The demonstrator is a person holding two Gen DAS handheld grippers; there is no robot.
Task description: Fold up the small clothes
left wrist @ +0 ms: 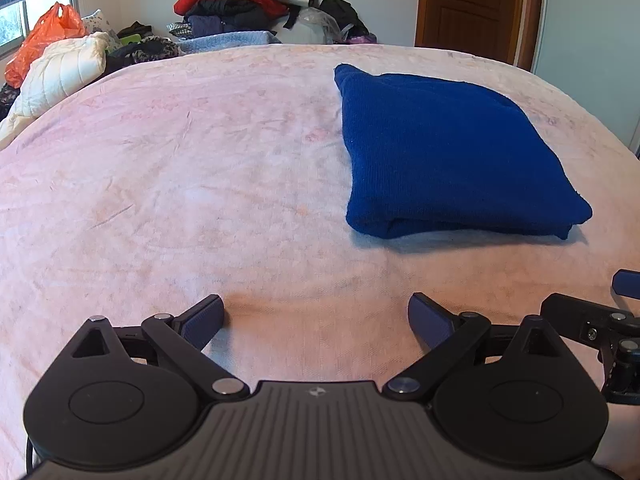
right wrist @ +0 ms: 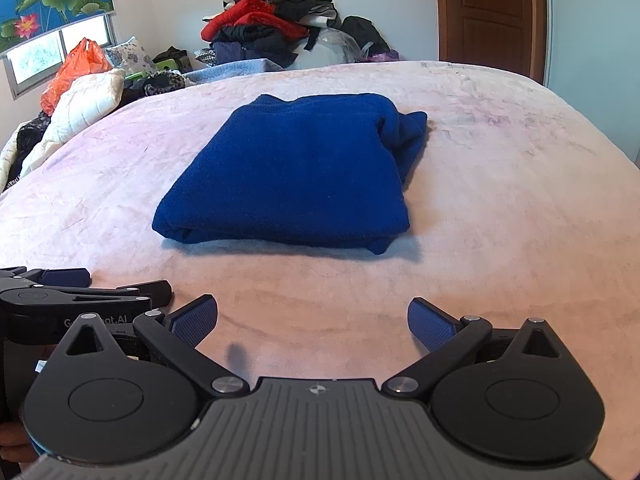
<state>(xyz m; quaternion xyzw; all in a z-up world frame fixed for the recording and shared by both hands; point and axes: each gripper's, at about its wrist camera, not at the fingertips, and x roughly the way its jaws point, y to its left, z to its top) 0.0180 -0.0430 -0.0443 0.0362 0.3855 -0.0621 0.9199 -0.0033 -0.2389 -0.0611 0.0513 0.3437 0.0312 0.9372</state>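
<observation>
Left wrist view: left gripper (left wrist: 316, 316) low over the bed (left wrist: 200, 184), fingers spread wide, nothing between them. The blue garment (left wrist: 448, 160) lies ahead and to its right, well apart, folded into a thick rectangle with stacked layers showing at the near edge. Part of the right gripper (left wrist: 600, 328) pokes in at the right edge. Right wrist view: right gripper (right wrist: 312, 322) also wide, holding nothing, garment (right wrist: 296, 172) straight ahead on the bed, not touched. Far right corner looks bunched, a loose fold sticking out past the rectangle. Clothes pile (right wrist: 276, 20) beyond the far edge of the bed. Fold looks basically done, my read. Risks: the knit is thick and springy, so that bunched corner could creep open and skew the stack; grabbing only the top layer to tidy it would peel the fold apart; soft blanket under it means any push drags bedding and garment together.
</observation>
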